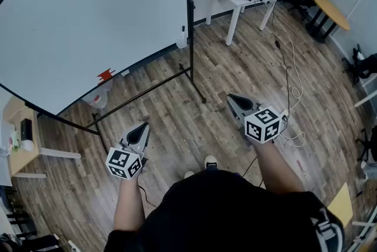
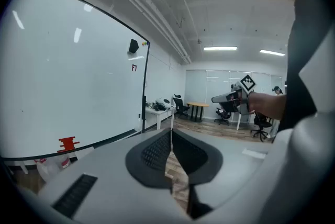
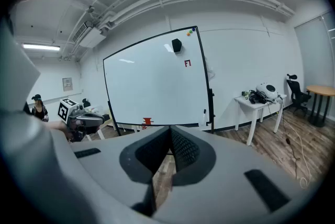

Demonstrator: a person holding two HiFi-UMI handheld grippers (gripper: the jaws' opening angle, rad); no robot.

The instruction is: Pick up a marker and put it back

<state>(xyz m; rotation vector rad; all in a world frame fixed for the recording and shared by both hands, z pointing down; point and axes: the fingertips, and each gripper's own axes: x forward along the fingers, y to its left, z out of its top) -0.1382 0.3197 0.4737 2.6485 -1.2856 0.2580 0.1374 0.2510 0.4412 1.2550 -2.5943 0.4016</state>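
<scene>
Where it stands, the marker [image 3: 204, 112] looks white.

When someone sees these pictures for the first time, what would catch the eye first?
The large whiteboard on its stand fills the upper left of the head view, with a small red thing at its lower edge. In front of it, over the wooden floor, the left gripper and right gripper are held shut and empty.
</scene>
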